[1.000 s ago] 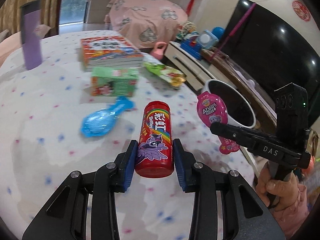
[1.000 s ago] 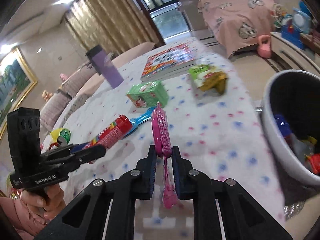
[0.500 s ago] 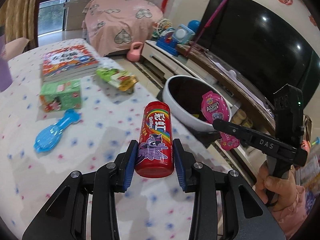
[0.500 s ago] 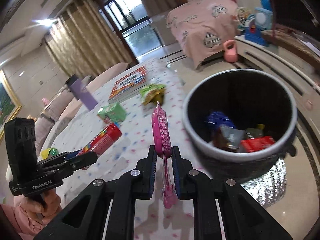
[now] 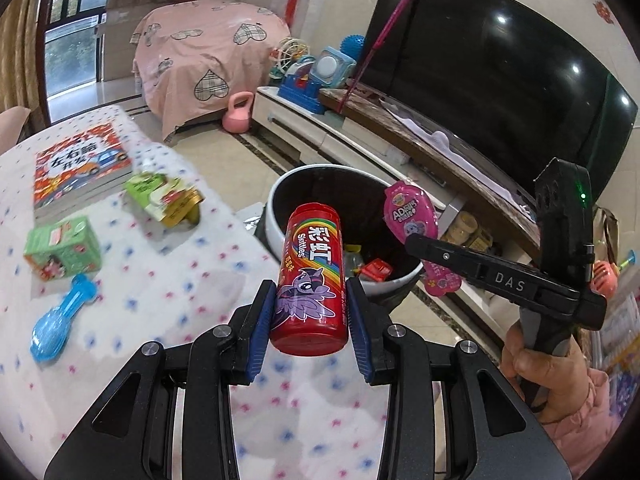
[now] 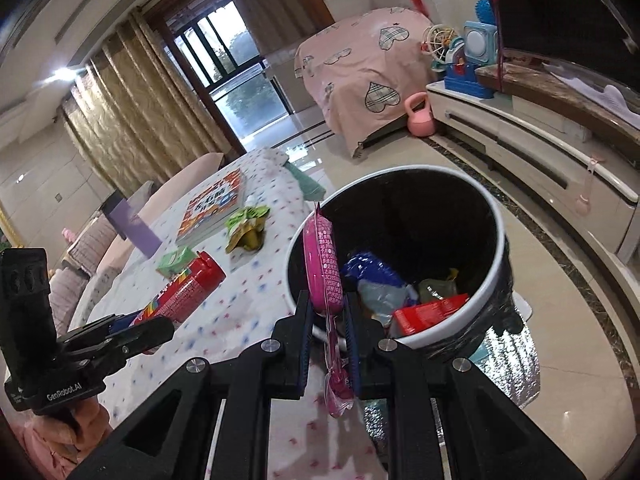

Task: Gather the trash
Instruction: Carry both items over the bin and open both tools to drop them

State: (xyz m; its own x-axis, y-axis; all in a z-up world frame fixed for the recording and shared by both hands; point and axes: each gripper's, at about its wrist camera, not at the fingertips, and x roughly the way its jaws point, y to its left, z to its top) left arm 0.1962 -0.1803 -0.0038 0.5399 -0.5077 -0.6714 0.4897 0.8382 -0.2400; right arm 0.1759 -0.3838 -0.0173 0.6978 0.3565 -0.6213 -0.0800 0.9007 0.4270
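My left gripper [image 5: 310,314] is shut on a red Skittles can [image 5: 311,276], held over the table edge just short of the round trash bin [image 5: 276,216]. The same can [image 6: 184,292] shows at the left of the right wrist view. My right gripper [image 6: 326,312] is shut on a flat pink candy packet [image 6: 322,268], held edge-on above the near rim of the bin [image 6: 496,216]. That packet [image 5: 408,212] hangs over the bin in the left wrist view. Several wrappers lie inside the bin.
On the dotted tablecloth [image 5: 140,280] lie a green box [image 5: 62,248], a blue plastic spoon [image 5: 60,320], a green-yellow snack bag [image 5: 164,196] and a book [image 5: 80,164]. A purple bottle [image 6: 128,224] stands farther back. A TV cabinet [image 6: 540,160] runs behind the bin.
Both grippers have swung from over the table toward the bin, carrying the can and the pink packet. The bin now fills the middle of both views.
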